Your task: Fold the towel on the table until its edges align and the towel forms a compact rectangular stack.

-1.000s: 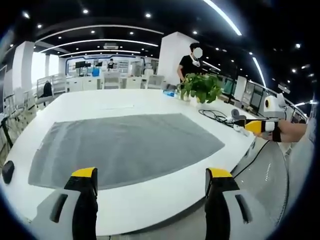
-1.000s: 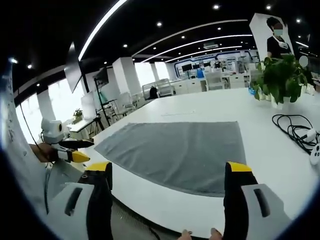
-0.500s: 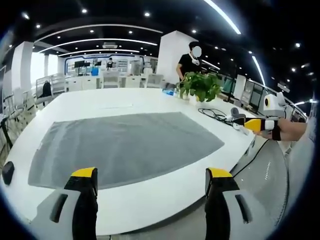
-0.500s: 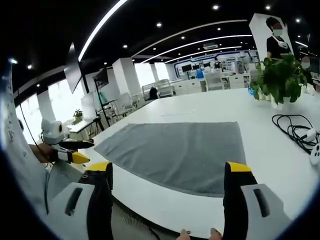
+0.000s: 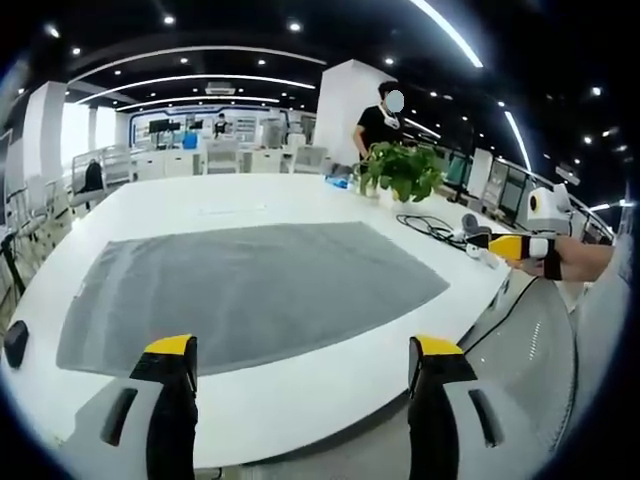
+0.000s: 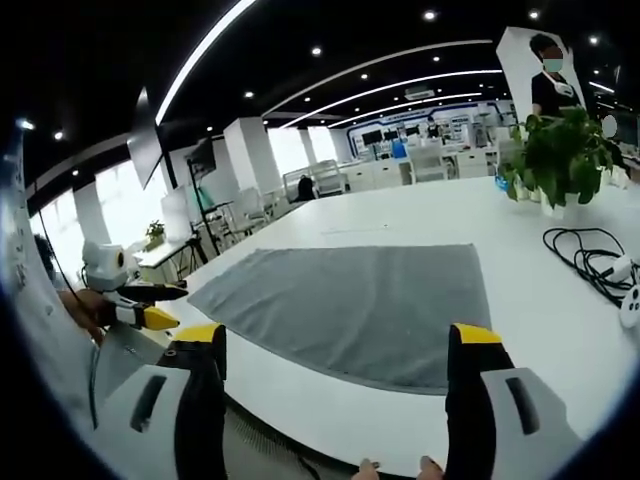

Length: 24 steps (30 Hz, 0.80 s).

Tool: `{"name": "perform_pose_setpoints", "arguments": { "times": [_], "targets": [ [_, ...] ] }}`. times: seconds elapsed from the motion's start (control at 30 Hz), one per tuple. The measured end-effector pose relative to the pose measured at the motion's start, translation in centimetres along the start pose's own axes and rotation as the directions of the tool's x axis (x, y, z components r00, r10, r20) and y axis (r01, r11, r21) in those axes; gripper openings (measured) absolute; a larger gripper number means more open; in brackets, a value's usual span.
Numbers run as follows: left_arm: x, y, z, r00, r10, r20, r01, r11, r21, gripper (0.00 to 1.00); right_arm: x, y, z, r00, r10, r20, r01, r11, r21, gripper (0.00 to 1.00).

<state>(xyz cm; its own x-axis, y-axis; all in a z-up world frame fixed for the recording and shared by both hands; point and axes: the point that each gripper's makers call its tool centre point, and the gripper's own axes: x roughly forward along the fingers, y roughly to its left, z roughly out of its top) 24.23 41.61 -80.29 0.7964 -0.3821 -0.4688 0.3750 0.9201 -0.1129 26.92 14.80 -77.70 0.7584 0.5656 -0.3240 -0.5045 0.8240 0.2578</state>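
A grey towel (image 5: 245, 290) lies spread flat on the white table (image 5: 300, 385); the right gripper view shows the same towel (image 6: 360, 305) from the other side. My left gripper (image 5: 300, 350) stands open over the table's near edge, short of the towel, nothing between its jaws. My right gripper (image 6: 335, 340) is also open, just before the towel's near edge. The right gripper (image 5: 510, 247) enters the left gripper view from the right, off the table's corner. The left gripper (image 6: 150, 316) appears at the left of the right gripper view.
A potted green plant (image 5: 403, 172) and black cables (image 5: 430, 230) sit on the table beyond the towel's right side. A person (image 5: 378, 122) stands behind the plant. A small dark object (image 5: 16, 343) lies near the left table edge. Chairs and desks fill the background.
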Motion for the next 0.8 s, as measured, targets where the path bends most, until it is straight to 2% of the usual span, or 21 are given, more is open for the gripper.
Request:
{"name": "perform_pose_setpoints", "arguments": {
  "times": [0.3,0.7,0.8],
  "targets": [
    [0.2,-0.5,-0.6,0.999,-0.013,-0.038,0.016,0.998,0.061,0.89,0.0,0.0,0.0,1.000,-0.001,0.000,0.001,1.000,0.002,0.93],
    [0.4,-1.5,0.1,0.997,-0.058,-0.054,0.064,0.991,0.121,0.91,-0.7,-0.3,1.2,0.999,-0.021,0.034,0.019,0.998,0.052,0.94],
    [0.7,-1.6,0.6,0.996,-0.045,-0.080,0.064,0.968,0.242,0.91,-0.6,-0.8,2.2,0.998,-0.034,0.051,0.031,0.998,0.053,0.94]
  ]
}}
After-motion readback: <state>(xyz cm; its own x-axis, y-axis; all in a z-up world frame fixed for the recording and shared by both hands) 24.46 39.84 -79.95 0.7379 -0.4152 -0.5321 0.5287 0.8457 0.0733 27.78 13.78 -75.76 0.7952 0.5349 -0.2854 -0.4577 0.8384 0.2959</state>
